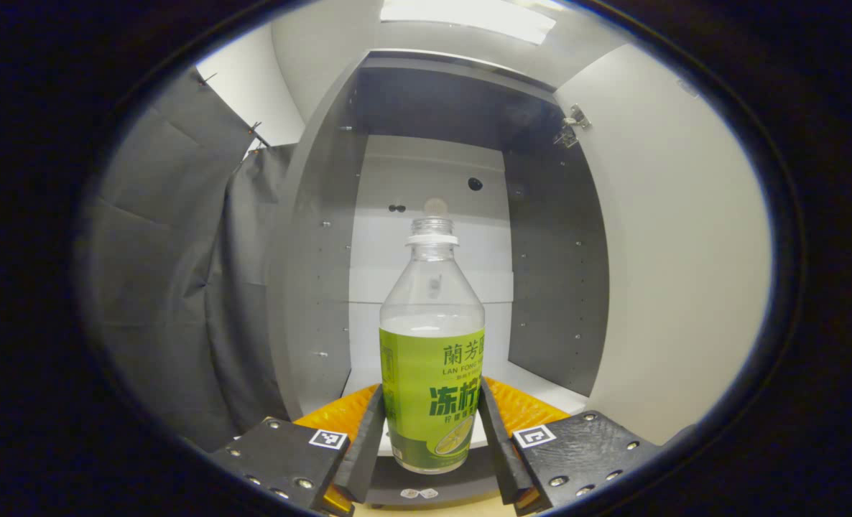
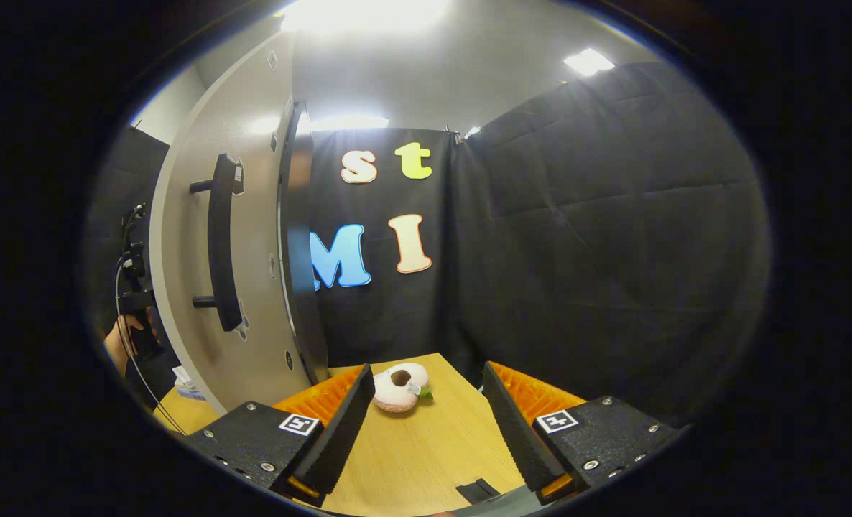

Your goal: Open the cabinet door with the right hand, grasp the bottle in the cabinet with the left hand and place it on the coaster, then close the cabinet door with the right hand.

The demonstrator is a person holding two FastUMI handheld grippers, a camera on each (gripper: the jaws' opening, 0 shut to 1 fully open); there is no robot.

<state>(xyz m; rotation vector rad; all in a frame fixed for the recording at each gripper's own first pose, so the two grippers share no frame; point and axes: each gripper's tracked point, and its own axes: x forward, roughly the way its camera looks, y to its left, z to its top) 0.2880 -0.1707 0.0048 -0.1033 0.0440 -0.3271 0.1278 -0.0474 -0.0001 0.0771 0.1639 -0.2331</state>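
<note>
We've got the bottle [image 1: 432, 359] dead centre in the lower half of the left gripper view, standing upright, clear plastic, white cap, green label round its lower body, liquid up to about the label's top edge. Behind it the cabinet [image 1: 426, 237] stands open, grey side walls, pale back panel. Its door [image 2: 243, 237] swings wide at the left of the right gripper view, pale, with a dark vertical bar handle [image 2: 221, 244] on two standoffs.
</note>
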